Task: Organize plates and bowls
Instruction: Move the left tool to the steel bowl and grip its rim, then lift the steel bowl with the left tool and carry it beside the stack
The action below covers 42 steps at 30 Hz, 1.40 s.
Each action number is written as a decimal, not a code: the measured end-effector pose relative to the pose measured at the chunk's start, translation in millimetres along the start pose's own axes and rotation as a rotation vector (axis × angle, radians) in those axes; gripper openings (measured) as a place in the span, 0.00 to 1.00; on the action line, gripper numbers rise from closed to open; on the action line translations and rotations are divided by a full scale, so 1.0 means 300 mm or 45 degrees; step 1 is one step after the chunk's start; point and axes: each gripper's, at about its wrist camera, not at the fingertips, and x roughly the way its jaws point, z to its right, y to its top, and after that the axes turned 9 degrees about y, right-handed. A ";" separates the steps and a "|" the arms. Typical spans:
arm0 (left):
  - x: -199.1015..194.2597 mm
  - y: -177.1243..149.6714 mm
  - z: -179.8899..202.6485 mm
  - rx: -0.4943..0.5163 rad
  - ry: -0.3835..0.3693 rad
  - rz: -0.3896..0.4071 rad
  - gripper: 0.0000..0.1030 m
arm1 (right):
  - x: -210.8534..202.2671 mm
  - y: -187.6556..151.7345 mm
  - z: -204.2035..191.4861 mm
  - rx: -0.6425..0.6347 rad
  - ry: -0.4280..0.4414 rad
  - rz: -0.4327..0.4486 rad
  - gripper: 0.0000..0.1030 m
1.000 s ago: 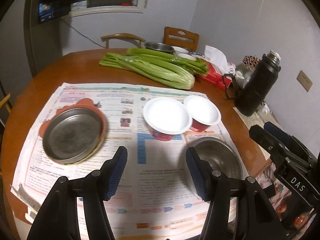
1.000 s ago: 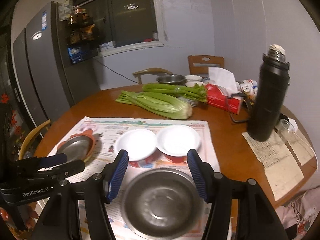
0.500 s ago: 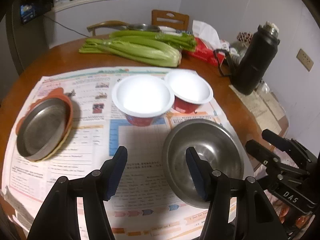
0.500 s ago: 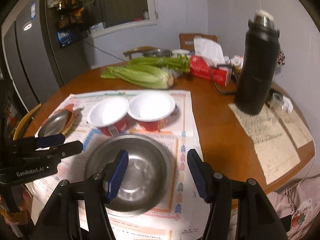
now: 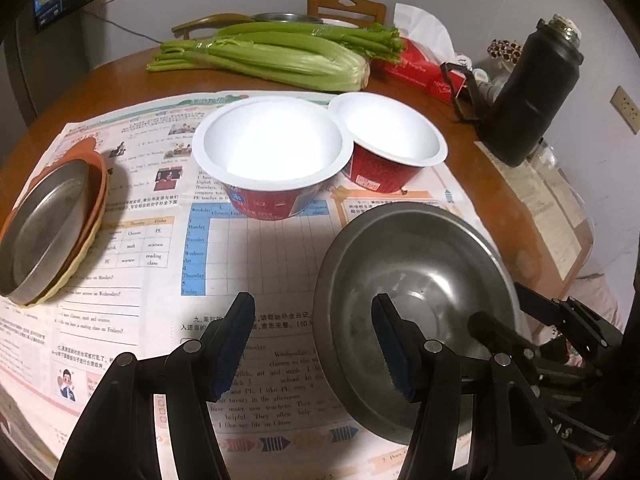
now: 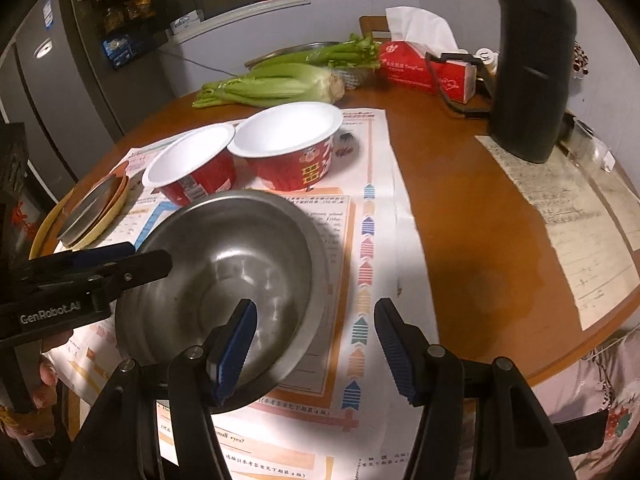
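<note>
The left tool (image 5: 313, 340) is open and holds nothing; its two blue-padded fingers stand wide apart above the newspaper (image 5: 256, 264). Its right finger is in front of the left rim of the steel bowl (image 5: 416, 280), and whether the finger touches the rim cannot be told. The right tool (image 6: 314, 346) is open too and empty. Its left finger shows in front of the near right part of the same steel bowl (image 6: 224, 264), and its right finger is over the newspaper (image 6: 360, 240).

The steel bowl lies on the newspaper at the near right side of the round wooden bench (image 6: 472, 208). Just behind it stand two red paper bowls (image 5: 272, 152) with white insides, side by side with their rims meeting. At the left side of the newspaper a steel plate (image 5: 40, 228) lies on top of an orange plate (image 5: 94, 172), with a yellow plate under them.

Further back on the bench lie celery stalks (image 5: 272, 56), a red tissue box (image 6: 424, 66) and a tall black flask (image 6: 532, 60). In the right wrist view a grey fridge (image 6: 52, 92) stands behind the bench at the left.
</note>
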 end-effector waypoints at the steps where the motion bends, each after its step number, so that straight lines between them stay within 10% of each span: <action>1: 0.009 -0.001 0.002 0.002 -0.001 -0.006 0.61 | 0.006 -0.002 -0.005 -0.009 0.005 -0.005 0.59; 15: 0.066 -0.005 0.040 0.016 -0.063 -0.040 0.40 | 0.058 -0.023 -0.113 -0.144 0.061 -0.036 0.59; 42: -0.150 -0.080 -0.236 -0.103 -0.032 0.104 0.40 | 0.008 0.028 -0.425 -0.322 0.143 0.020 0.60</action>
